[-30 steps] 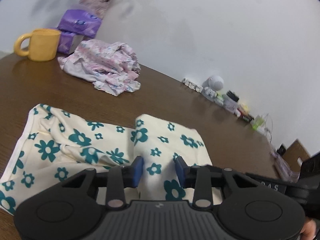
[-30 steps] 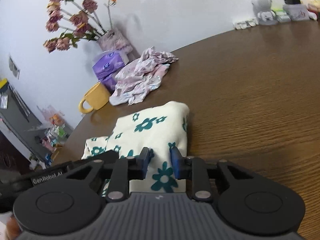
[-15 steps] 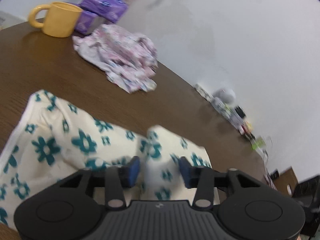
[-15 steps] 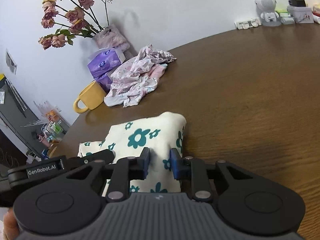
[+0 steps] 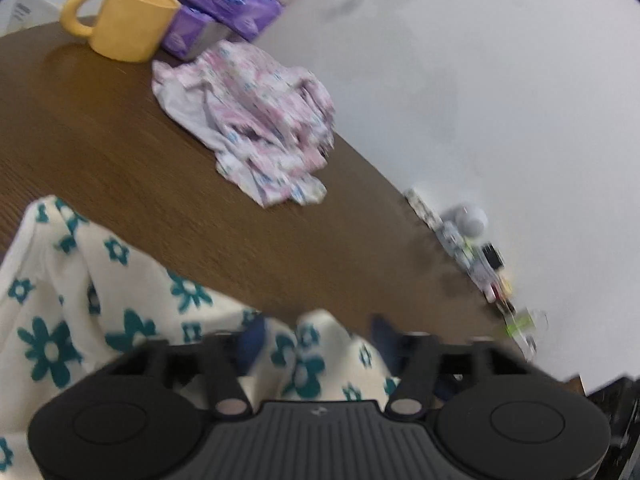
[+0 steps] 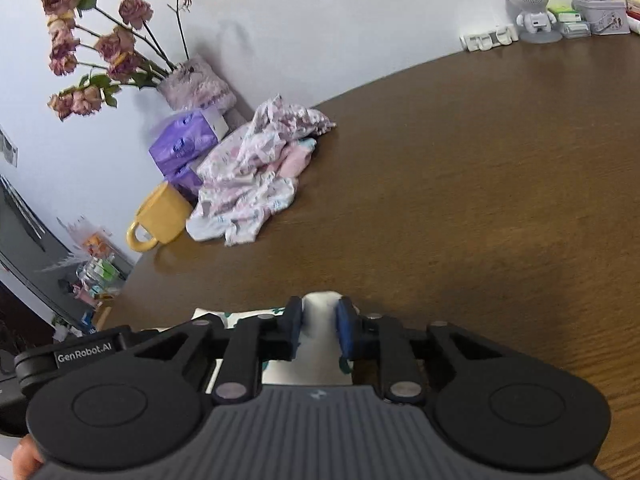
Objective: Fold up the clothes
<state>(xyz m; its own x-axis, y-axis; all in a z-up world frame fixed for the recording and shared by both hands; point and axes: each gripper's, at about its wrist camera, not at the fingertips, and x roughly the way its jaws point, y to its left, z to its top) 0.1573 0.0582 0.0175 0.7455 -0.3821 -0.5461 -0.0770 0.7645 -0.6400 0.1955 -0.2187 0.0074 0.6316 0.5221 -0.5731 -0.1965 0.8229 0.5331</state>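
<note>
since a second ago both hands have drawn back toward the near edge, so the floral cloth [image 5: 132, 312] sits lower in both views. the left gripper [image 5: 316, 336] is letting go, jaws opening, a loose fold at its twelve o'clock. the right gripper [image 6: 318, 326] barely parts, cloth between its pads, probably releasing too. the crumpled pink garment [image 6: 256, 184] waits at eleven o'clock.

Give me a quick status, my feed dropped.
Left gripper opening, floral cloth between its jaws. Right gripper opening slightly, cloth fold between pads. Pink garment far off, nothing in the way.
</note>
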